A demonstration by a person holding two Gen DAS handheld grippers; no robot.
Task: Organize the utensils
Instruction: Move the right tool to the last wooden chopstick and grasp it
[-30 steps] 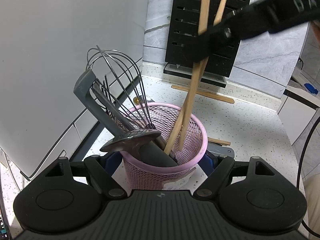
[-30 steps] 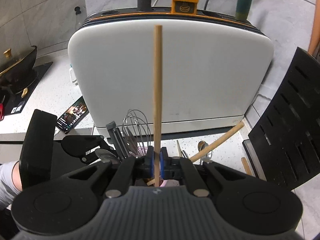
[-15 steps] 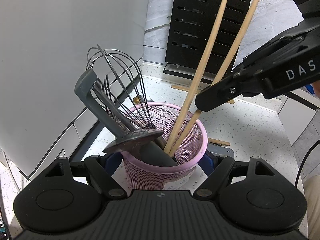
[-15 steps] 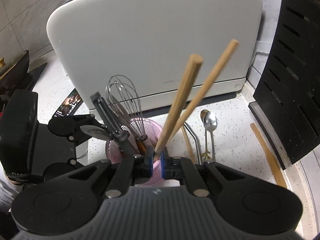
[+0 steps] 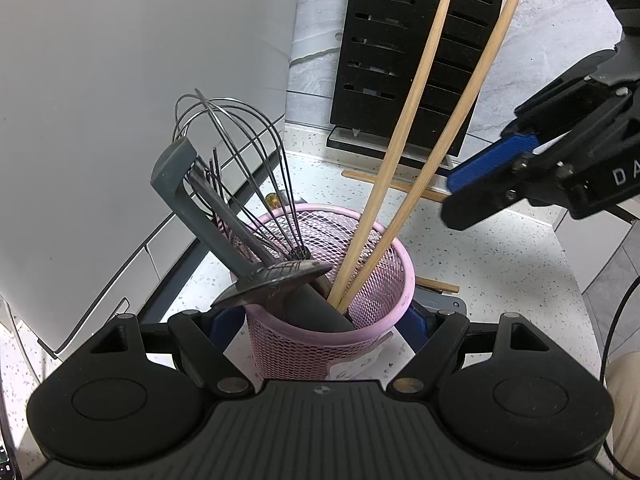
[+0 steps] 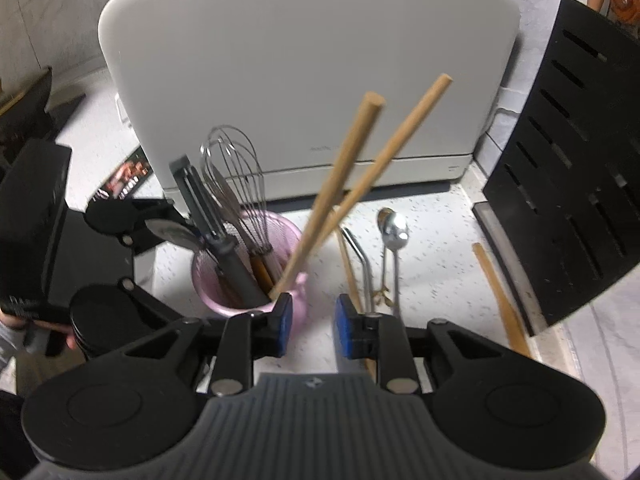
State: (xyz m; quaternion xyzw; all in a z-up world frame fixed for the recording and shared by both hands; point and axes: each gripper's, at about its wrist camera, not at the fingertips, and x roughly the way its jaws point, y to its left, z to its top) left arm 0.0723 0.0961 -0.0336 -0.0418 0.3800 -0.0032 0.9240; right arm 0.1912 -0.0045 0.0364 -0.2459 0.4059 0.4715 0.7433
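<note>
the left gripper (image 5: 326,320) has its jaws closed on the pink mesh plastic basket (image 5: 372,280), one on each side. two long wooden chopsticks (image 5: 404,152) stand tilted in this basket, beside a metal wire whisk (image 5: 240,160). the right gripper (image 6: 314,318) has just been opening its jaws; nothing is between them now, and it sits just beside the basket.

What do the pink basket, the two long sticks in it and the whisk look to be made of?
Pink basket: probably painted metal or plastic mesh, matte, with see-through holes. Long sticks: pale unvarnished wood or bamboo, to judge by the colour. Whisk: thin shiny metal wires, likely steel.
</note>
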